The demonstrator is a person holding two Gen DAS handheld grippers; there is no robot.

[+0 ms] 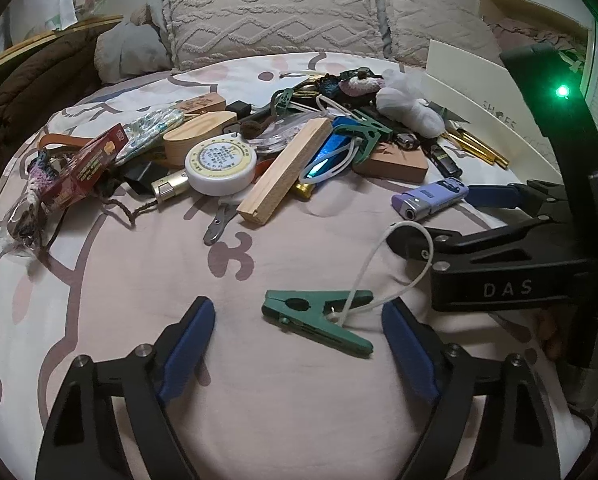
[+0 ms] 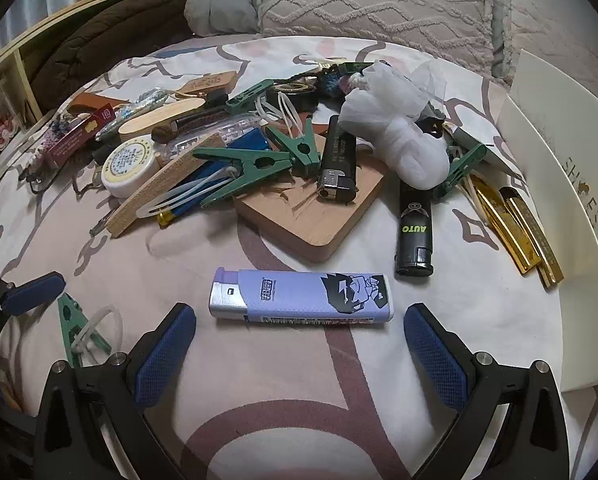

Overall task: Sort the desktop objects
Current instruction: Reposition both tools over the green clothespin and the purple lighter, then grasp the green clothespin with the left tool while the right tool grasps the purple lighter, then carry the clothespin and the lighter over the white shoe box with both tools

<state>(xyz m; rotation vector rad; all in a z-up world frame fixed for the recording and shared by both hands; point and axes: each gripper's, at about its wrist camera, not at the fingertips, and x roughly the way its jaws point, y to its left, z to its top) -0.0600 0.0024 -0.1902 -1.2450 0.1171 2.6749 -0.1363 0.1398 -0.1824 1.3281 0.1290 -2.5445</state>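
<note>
1. left gripper [image 1: 299, 344] is wide open and holds nothing; the green clip [image 1: 317, 322] lies on the bedsheet [image 1: 259, 400] between its fingers. its white loop [image 1: 395, 264] may snag on the right gripper [image 2: 299, 348].
2. right gripper is also wide open and empty, around the purple lighter [image 2: 301, 296]; closing along the lighter's length could squirt it out.
3. the pile [image 2: 259, 152] behind could topple if nudged.
</note>
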